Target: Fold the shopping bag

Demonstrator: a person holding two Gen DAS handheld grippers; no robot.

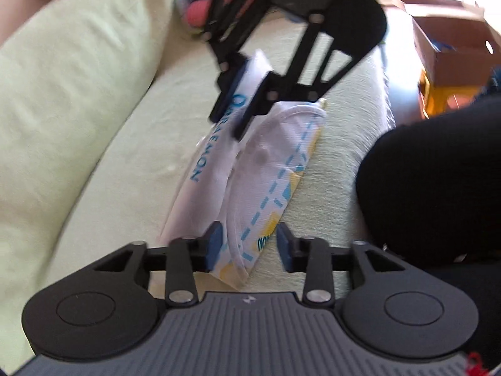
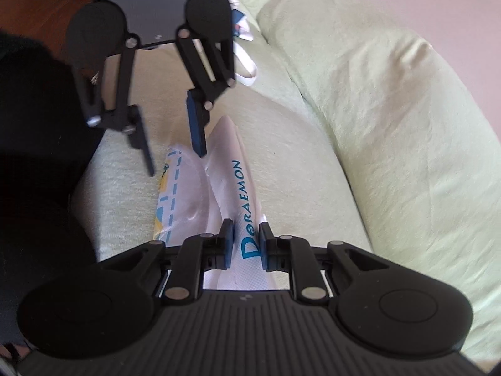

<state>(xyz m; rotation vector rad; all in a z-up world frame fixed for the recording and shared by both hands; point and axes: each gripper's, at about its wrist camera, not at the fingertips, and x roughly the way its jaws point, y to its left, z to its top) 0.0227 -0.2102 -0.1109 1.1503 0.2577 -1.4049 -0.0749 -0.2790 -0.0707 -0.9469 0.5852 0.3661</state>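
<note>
The white shopping bag (image 1: pixel 250 169) is lying folded lengthwise on the pale green sofa cushion (image 1: pixel 125 144). The right gripper (image 2: pixel 245 244) is pinching its printed end; the left gripper (image 1: pixel 249 244) is hovering spread over the opposite end.

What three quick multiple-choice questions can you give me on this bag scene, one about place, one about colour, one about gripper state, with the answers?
1. Where does the shopping bag lie?
A. on the sofa seat cushion
B. in a cardboard box
C. on a wooden floor

2. What colour is the lettering on the bag?
A. red
B. blue
C. black

3. How is the right gripper?
A. wide open above the bag
B. out of sight
C. shut on the bag

Answers: 1 A, pale green cushion lies under it; 2 B, the printed word is blue; 3 C, its pads pinch the white fabric, while the left gripper stands open.
</note>
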